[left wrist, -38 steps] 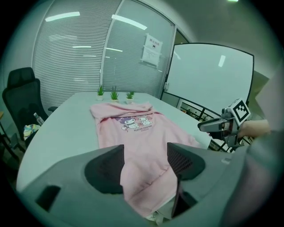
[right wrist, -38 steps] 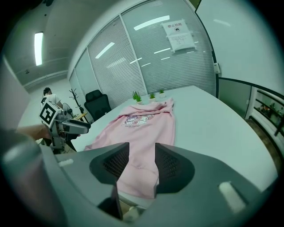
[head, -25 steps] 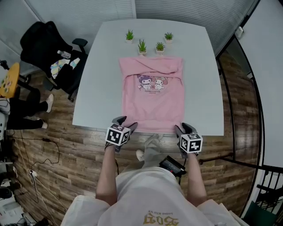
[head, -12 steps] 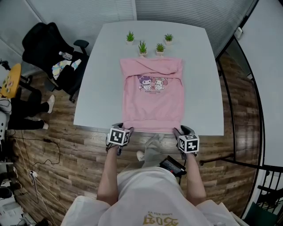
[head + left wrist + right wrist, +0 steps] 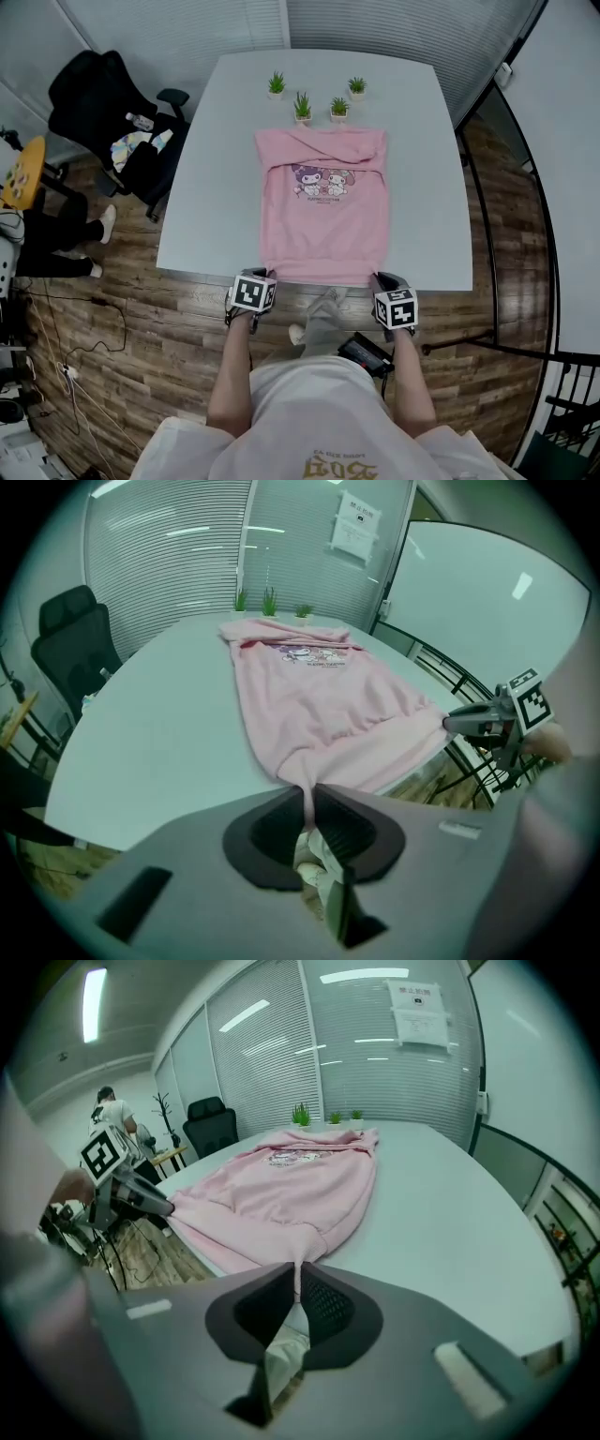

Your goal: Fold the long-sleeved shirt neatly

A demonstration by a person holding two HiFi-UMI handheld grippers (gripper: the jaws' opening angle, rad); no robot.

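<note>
White table stood on wood-plank floor. Four small potted plants sat at the table's far edge. Blind-covered glass wall ran behind the table, with a paper notice on it. Black office chair was left of the table, black railing to its right. Ceiling light strip was lit above.

Head view: left gripper and right gripper – jaws hidden under the marker cubes, and the shirt hem corners are covered there. Gripper views: pinched fabric lost from sight between the pads. Cuffs cannot be made out. Notice – print too small to read. Person cut off by the bottom edge
</note>
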